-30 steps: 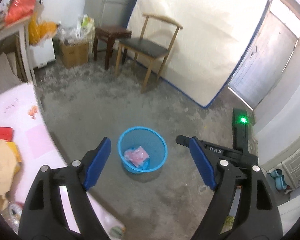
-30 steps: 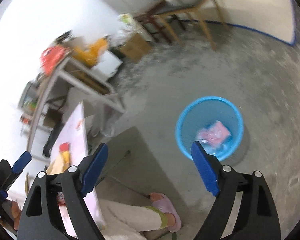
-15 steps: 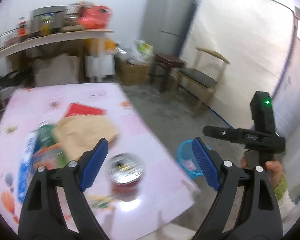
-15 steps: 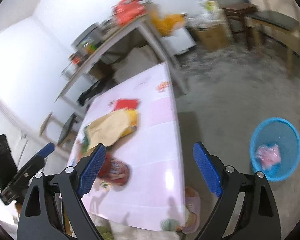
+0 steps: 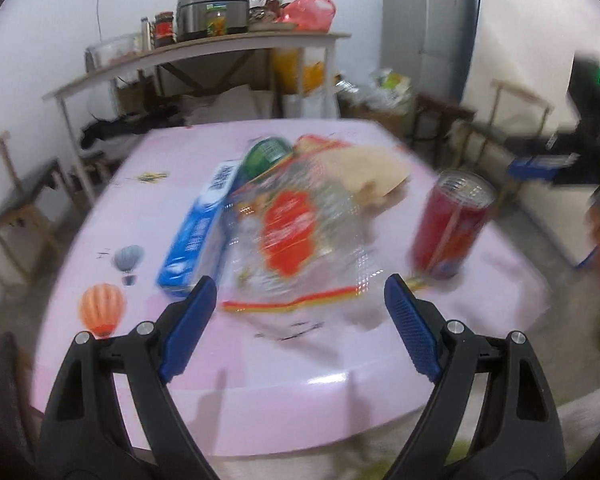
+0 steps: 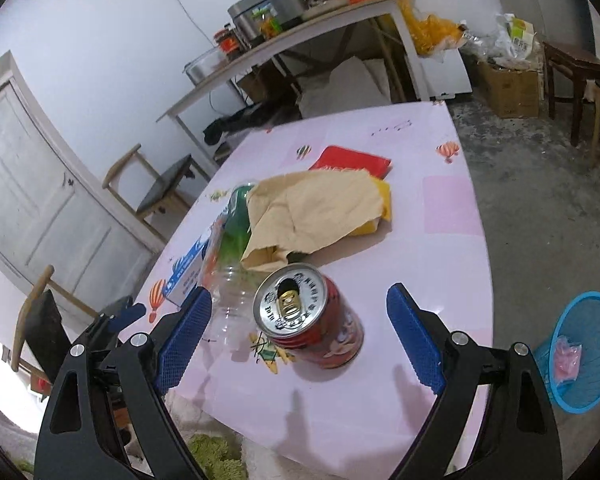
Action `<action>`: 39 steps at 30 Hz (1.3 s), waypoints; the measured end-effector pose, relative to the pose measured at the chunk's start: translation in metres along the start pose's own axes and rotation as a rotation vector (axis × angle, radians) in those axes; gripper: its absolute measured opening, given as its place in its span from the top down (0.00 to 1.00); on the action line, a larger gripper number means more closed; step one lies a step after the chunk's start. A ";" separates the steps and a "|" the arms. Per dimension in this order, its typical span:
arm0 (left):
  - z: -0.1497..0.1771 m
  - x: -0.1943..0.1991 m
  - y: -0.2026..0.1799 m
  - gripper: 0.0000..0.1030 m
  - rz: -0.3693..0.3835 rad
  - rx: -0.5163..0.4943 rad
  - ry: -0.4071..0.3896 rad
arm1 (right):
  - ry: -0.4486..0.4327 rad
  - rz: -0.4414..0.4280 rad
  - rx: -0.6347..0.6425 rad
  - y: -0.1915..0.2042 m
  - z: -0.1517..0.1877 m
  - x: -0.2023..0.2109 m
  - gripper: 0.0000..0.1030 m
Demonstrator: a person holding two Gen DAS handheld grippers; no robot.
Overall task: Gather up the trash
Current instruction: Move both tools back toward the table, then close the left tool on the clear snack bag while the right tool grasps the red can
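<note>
- Right gripper (image 6: 299, 334) is wide open with nothing in it, hanging right over the red can (image 6: 310, 318), jaws on either side but clear of it.
- Left gripper (image 5: 300, 320) is wide open too and empty, aimed at the clear wrapper (image 5: 300, 240) with the red label.
- Can stands upright near the table's front edge, tab already popped, so probably empty and light. Thin metal, I'd guess it dents if squeezed hard and tips easily. Best bet looks like pinching it across the middle of the body, not the rim.
- Wrapper is soft, crinkly plastic, likely slippery. It lies flat in the middle of the pile, partly on the blue box (image 5: 198, 240). I'd grab the near edge with the red strip, since that's the bit closest to the jaws.
- More stuff behind: a green bottle (image 6: 236, 220) on its side, brown paper (image 6: 316, 212) draped over something yellow, and a red packet (image 6: 354, 160) further back.
- Table (image 6: 452, 264) has a glossy pink cover with balloon prints, looks slick, so things could slide when nudged.
- Bin (image 6: 588, 356) is blue mesh, on the concrete floor off the table's right side, with one pink thing in it already.
- Rest of the room: a cluttered shelf table against the wall, wooden chairs, a fridge, a cardboard box. Left view is pretty blurry.
</note>
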State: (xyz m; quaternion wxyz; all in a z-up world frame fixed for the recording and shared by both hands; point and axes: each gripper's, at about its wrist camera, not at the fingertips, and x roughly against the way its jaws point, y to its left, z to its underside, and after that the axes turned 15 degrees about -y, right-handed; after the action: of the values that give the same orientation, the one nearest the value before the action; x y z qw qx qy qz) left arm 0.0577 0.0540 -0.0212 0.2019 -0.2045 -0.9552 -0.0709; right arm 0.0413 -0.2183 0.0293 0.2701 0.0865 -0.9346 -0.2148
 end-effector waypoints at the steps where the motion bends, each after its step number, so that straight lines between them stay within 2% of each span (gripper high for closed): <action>1: 0.003 -0.003 0.001 0.23 -0.020 -0.032 0.000 | 0.006 0.006 -0.001 0.001 0.002 -0.002 0.16; 5: 0.018 -0.018 -0.011 0.23 -0.028 -0.197 0.005 | 0.031 0.028 -0.011 0.001 0.007 -0.005 0.16; 8: 0.026 -0.029 -0.019 0.25 -0.025 -0.264 0.030 | 0.038 0.043 -0.020 0.001 0.007 -0.007 0.16; 14: 0.037 -0.035 -0.031 0.25 0.004 -0.384 0.031 | 0.040 0.067 -0.046 -0.006 0.004 -0.012 0.16; 20: 0.045 -0.028 -0.043 0.25 0.040 -0.442 0.040 | 0.050 0.075 -0.073 -0.015 0.004 -0.019 0.16; 29: 0.043 -0.041 -0.050 0.25 -0.031 -0.460 0.040 | 0.048 0.069 -0.085 -0.021 0.003 -0.022 0.16; 39: 0.038 -0.060 -0.049 0.45 -0.047 -0.510 0.036 | 0.066 0.049 -0.062 -0.018 0.012 -0.023 0.16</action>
State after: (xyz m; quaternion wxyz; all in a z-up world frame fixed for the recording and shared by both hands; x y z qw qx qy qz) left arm 0.0742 -0.0039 -0.0833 0.1589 -0.2255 -0.9071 -0.3180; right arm 0.0548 -0.2240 0.0011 0.3084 0.0619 -0.9199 -0.2340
